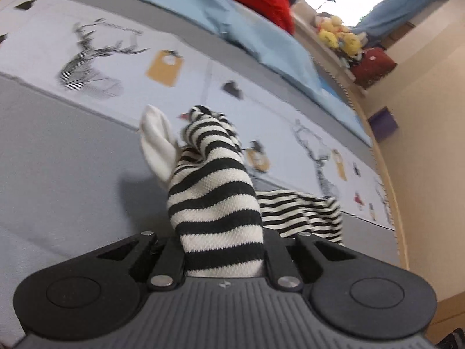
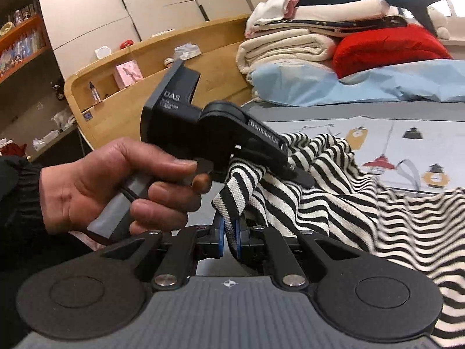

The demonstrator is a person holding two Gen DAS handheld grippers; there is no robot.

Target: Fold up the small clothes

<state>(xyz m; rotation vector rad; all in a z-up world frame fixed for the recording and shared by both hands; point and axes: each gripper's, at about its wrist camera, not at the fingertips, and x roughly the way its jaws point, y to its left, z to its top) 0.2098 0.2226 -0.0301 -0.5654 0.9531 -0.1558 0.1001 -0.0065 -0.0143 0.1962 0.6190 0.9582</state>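
Observation:
A black-and-white striped garment point(image 1: 215, 192) rises in a bunched fold from my left gripper point(image 1: 223, 257), which is shut on it; the cloth hides the fingertips. A white inner part point(image 1: 157, 145) sticks out to the left. In the right wrist view a person's hand point(image 2: 116, 180) holds the left gripper point(image 2: 299, 174) above the striped garment point(image 2: 348, 197), pinching a lifted fold. My right gripper point(image 2: 229, 232) is shut on the garment's near edge between its blue pads point(image 2: 221, 237). The rest of the garment drapes over the printed bedsheet point(image 2: 407, 133).
Folded blankets point(image 2: 290, 43), a red cushion point(image 2: 386, 49) and a light blue duvet point(image 2: 363, 84) lie at the far side of the bed. A wooden headboard point(image 2: 130, 87) with small items curves on the left. Plush toys point(image 1: 337, 35) sit on a ledge near the wall point(image 1: 421, 145).

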